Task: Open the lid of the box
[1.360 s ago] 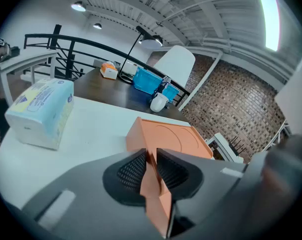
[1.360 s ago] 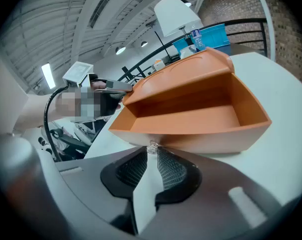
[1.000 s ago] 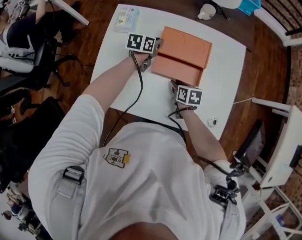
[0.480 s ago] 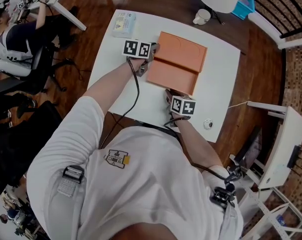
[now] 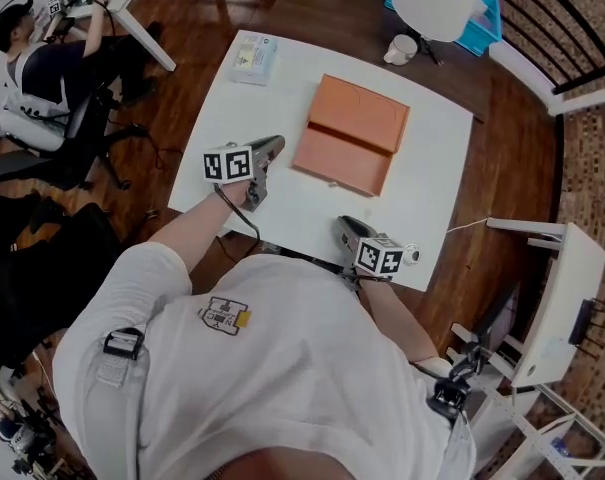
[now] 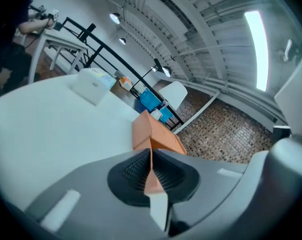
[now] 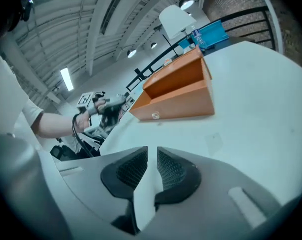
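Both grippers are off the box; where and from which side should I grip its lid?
Take the front lip beside the small clasp, coming in low with the right gripper from the person's side of the orange box. The crease across its top suggests the hinge lies farther back, so that near edge should swing up.

1. The near edge of the table (image 5: 427,173) is covered by the person (image 5: 282,368).
2. Print on the white packet (image 5: 254,56) (far corner) is too small to be read.
3. The orange box (image 6: 158,138) is partly masked by the left gripper (image 6: 151,155).
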`<state>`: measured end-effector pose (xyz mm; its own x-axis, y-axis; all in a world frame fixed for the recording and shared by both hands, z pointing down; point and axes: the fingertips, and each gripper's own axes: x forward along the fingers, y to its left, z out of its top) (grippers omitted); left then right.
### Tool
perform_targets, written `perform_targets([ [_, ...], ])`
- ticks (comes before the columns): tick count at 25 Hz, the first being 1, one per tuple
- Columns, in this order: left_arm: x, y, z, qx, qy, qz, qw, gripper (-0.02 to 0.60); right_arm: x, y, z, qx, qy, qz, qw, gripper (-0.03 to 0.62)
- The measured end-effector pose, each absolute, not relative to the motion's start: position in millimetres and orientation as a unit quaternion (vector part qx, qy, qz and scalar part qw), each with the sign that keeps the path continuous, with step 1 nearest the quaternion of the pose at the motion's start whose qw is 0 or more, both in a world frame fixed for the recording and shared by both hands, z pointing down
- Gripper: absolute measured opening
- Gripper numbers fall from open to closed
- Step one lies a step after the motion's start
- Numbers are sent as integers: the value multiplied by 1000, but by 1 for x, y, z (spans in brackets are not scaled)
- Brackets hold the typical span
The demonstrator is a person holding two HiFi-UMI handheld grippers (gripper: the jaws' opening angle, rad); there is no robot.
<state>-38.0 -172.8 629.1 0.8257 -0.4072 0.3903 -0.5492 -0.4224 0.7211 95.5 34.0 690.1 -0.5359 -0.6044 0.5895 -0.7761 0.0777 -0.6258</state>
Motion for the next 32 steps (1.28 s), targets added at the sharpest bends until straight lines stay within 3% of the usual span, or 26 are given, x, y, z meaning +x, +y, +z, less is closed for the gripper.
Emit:
perform_targets([
  [4, -52, -72, 672, 824, -251, 129, 491, 0, 125, 45, 688, 507, -717, 475, 52, 4],
  [8, -37, -31, 678, 845, -201, 161, 469, 0, 129, 44, 685, 525, -714, 462, 37, 0],
  [32, -31, -25, 677, 857, -193, 172, 445, 0, 128, 42, 657, 545, -732, 407, 45, -2],
])
